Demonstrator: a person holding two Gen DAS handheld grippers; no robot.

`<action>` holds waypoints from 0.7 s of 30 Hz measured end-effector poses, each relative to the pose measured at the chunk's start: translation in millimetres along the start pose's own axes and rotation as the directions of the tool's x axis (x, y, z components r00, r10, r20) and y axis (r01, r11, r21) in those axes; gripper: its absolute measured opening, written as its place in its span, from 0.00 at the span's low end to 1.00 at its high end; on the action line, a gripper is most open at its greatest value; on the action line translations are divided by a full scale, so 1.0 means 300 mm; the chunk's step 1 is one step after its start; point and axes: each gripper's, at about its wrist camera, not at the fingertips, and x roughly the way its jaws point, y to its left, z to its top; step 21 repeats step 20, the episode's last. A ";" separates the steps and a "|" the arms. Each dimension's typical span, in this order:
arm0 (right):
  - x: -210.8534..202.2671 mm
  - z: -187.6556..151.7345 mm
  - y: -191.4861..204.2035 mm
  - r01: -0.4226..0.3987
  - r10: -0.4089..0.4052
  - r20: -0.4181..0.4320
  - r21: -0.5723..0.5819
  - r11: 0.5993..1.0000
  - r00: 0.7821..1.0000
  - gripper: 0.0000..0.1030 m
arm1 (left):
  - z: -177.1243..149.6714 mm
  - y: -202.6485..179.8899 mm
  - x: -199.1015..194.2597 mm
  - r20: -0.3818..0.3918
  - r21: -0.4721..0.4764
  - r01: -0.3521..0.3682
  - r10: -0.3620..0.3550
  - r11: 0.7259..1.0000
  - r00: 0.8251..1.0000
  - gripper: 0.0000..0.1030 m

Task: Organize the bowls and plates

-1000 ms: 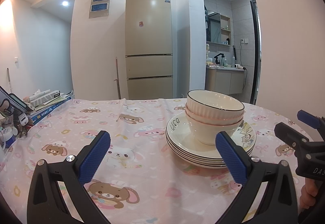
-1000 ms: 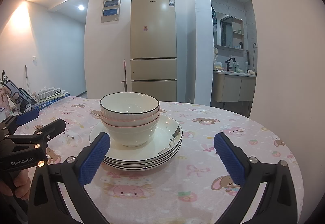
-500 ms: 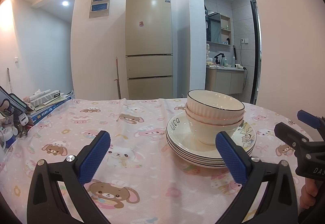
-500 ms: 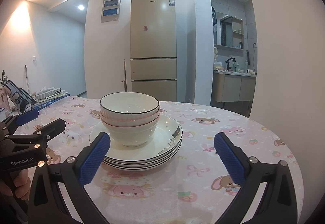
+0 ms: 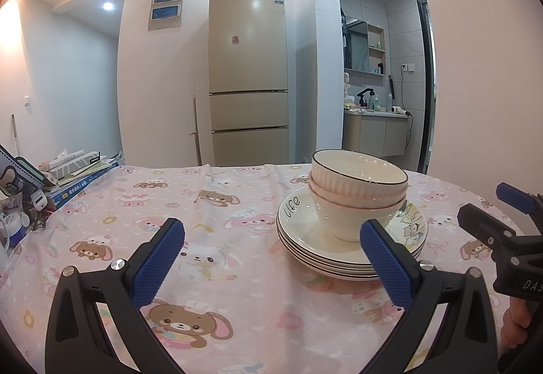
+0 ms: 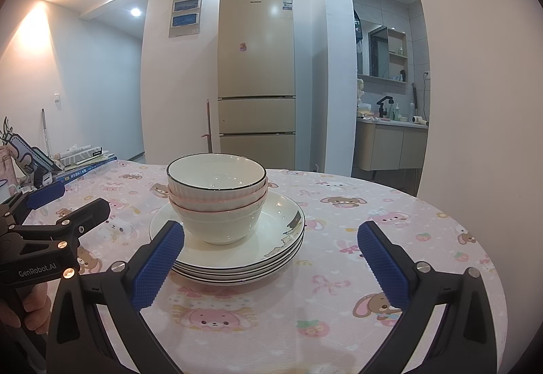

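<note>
bowls (image 6: 216, 194) nested on stacked plates (image 6: 281, 246), both tools spread wide

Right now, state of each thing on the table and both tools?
Left tool: open, empty, clear of the dishes.
Right tool: open, empty, clear of the dishes.
Bowls: nested upright, empty, on the top plate.
Plates: stacked flat on the tablecloth.
Fridge: doors shut.
</note>
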 end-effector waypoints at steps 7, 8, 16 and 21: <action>0.000 0.000 0.000 0.000 0.000 0.000 0.000 1.000 1.000 1.00 | 0.000 -0.001 0.000 -0.001 0.000 0.002 -0.002 1.000 1.000 1.00; 0.000 0.000 -0.001 0.000 0.000 0.000 0.000 1.000 1.000 1.00 | 0.000 -0.001 0.000 -0.004 0.001 0.006 -0.006 1.000 1.000 1.00; 0.000 0.000 0.000 0.000 0.000 -0.001 0.000 1.000 1.000 1.00 | 0.003 -0.004 0.002 -0.004 0.004 0.007 -0.007 1.000 1.000 1.00; 0.000 0.000 0.000 0.000 0.000 0.000 0.000 1.000 1.000 1.00 | 0.004 -0.006 0.002 -0.010 0.007 0.011 -0.011 1.000 1.000 1.00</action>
